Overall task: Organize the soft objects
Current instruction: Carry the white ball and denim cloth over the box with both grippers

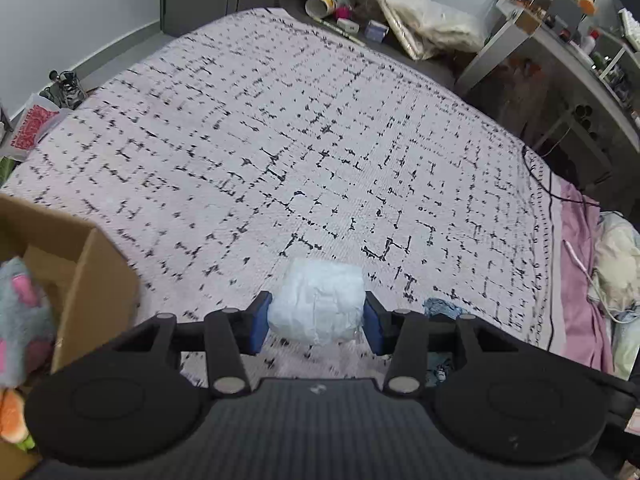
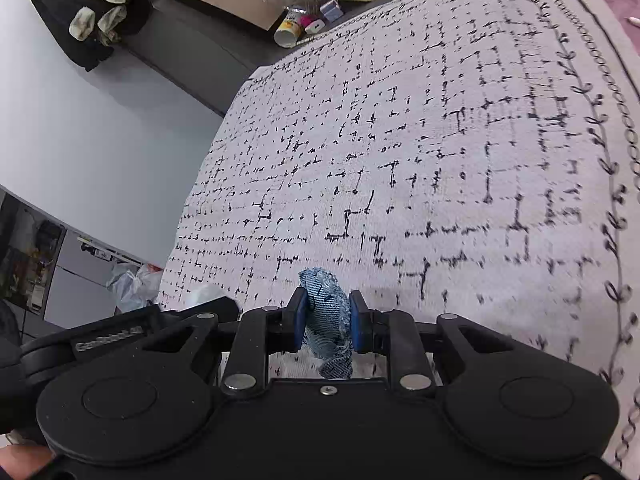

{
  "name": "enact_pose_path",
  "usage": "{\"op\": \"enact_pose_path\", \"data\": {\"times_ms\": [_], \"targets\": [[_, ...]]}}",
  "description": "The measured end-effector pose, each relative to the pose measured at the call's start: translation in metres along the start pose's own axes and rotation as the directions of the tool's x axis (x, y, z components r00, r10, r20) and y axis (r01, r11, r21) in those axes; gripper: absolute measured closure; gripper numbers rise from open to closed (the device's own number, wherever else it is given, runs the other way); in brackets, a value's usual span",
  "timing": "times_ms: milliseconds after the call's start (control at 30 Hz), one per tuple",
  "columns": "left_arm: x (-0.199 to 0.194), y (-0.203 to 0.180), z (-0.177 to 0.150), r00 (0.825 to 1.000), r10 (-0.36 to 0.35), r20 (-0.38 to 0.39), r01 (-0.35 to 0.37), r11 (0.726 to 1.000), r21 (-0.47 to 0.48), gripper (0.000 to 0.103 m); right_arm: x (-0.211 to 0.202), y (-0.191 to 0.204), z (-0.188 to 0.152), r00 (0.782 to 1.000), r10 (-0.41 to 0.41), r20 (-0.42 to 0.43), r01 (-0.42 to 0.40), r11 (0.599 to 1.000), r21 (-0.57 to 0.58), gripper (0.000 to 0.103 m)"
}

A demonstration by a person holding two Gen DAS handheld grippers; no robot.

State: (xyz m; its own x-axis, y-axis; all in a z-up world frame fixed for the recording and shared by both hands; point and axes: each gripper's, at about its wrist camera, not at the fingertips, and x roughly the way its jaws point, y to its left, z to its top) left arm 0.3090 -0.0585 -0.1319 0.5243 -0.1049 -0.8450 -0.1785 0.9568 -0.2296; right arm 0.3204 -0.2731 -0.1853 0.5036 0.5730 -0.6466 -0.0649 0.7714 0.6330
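Observation:
My left gripper (image 1: 318,322) is shut on a white crinkled soft pack (image 1: 320,300) and holds it above the patterned rug (image 1: 280,140). My right gripper (image 2: 327,320) is shut on a blue denim piece (image 2: 326,312), which hangs down between the blue pads above the rug (image 2: 400,160). A bit of the denim (image 1: 440,306) also shows in the left wrist view, just right of my left gripper. The left gripper body (image 2: 152,328) shows at the lower left of the right wrist view, with the white pack (image 2: 204,294) peeking beyond it.
An open cardboard box (image 1: 92,272) stands at the left with a grey and pink plush toy (image 1: 20,316) and an orange plush (image 1: 12,416) in it. Bags, a cup (image 1: 324,2) and small items lie beyond the rug. A shelf (image 1: 560,60) and pink bedding (image 1: 580,280) are at the right.

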Motion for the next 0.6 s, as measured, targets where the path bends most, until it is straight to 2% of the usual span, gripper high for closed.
{"op": "enact_pose_path", "data": {"times_ms": [433,600], "targets": [[-0.065,0.026,-0.032,0.998,-0.034,0.054,0.036,0.998,-0.043,0.057,-0.053,0.017,-0.031,0.994,-0.021,0.104,0.023,1.000,-0.019,0.081],[-0.090,0.031,-0.039,0.994,-0.048,0.093,0.051,0.998,-0.029,0.057,-0.072,0.027,-0.039,0.987,-0.018,0.161,0.023,0.999,-0.028,0.081]]}}
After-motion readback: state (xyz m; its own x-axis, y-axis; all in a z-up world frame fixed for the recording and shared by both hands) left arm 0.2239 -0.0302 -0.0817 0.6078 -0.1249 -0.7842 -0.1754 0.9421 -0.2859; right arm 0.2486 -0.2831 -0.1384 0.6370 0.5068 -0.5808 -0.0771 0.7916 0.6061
